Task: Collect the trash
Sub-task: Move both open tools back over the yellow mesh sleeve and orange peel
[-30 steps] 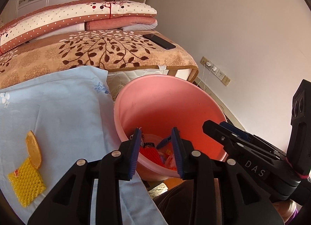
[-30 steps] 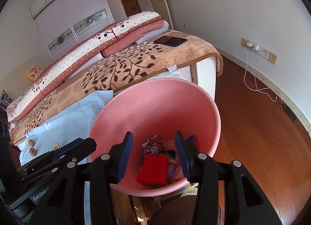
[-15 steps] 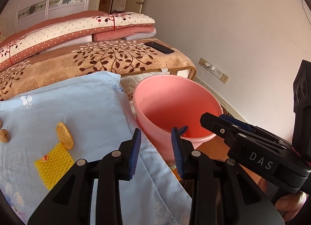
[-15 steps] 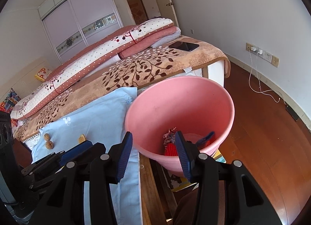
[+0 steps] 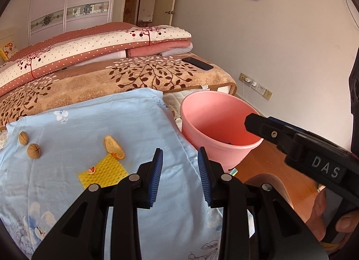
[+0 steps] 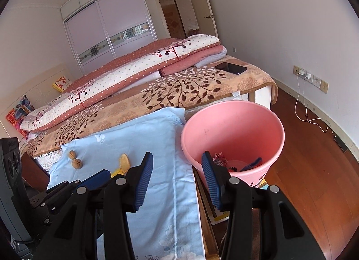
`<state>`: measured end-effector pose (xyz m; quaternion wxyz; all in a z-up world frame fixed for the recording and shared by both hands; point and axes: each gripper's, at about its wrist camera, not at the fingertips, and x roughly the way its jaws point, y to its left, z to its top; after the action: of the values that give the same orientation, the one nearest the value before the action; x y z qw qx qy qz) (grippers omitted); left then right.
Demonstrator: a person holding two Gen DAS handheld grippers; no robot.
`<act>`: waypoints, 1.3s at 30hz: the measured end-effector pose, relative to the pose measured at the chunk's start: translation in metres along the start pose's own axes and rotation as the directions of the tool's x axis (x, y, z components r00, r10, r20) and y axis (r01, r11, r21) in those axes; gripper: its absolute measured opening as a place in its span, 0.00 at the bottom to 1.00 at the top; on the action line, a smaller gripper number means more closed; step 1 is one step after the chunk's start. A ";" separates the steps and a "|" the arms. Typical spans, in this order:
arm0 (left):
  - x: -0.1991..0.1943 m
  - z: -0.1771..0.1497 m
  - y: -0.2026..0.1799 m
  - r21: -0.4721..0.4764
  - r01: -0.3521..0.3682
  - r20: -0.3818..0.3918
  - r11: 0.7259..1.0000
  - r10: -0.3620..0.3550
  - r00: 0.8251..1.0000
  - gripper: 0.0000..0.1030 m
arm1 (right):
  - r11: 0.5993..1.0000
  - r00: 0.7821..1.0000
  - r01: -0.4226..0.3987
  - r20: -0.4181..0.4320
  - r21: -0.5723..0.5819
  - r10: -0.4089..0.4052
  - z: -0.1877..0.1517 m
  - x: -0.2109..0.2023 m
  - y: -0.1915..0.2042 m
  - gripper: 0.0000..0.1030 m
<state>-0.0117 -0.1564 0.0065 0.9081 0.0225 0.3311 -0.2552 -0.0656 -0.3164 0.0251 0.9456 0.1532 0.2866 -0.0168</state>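
On the desk at ten o'clock of the left tool (image 5: 180, 171), the yellow foam net (image 5: 103, 172) looks light and squashy; pinch an edge. Both tools' jaws stand apart, empty.

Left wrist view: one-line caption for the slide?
Open, empty left tongs over a blue cloth holding two walnuts, a peel and yellow foam net, beside a pink bucket.

Both grippers: black plastic frames w/ silver screws, ribbed blue pads (image 5: 157, 177). Right gripper (image 5: 253, 123) marked "DAS" in raised letters.
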 end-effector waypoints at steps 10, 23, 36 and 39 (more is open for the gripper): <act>-0.027 0.002 0.070 -0.070 -0.049 0.045 0.996 0.052 0.998 0.31 | 0.999 1.000 0.024 0.020 -0.037 -0.023 0.001 -0.007 0.017 0.44; -0.027 -0.019 0.127 -0.005 -0.072 -0.033 0.997 0.072 0.997 0.31 | 0.993 0.999 0.046 0.004 -0.105 -0.046 0.002 -0.003 0.044 0.43; 0.046 -0.048 0.094 0.202 -0.031 -0.243 0.979 0.080 0.967 0.31 | 0.996 0.995 0.013 -0.096 -0.085 -0.021 -0.007 0.044 0.022 0.43; 0.058 -0.045 0.096 0.198 -0.035 -0.275 0.980 0.090 0.957 0.31 | 0.997 0.993 -0.003 -0.117 -0.074 -0.006 -0.006 0.057 0.015 0.43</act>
<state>0.0453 -0.0897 -0.0766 0.8528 0.1561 0.4306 -0.2510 -0.0194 -0.2974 -0.0066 0.9321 0.1185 0.3422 0.0023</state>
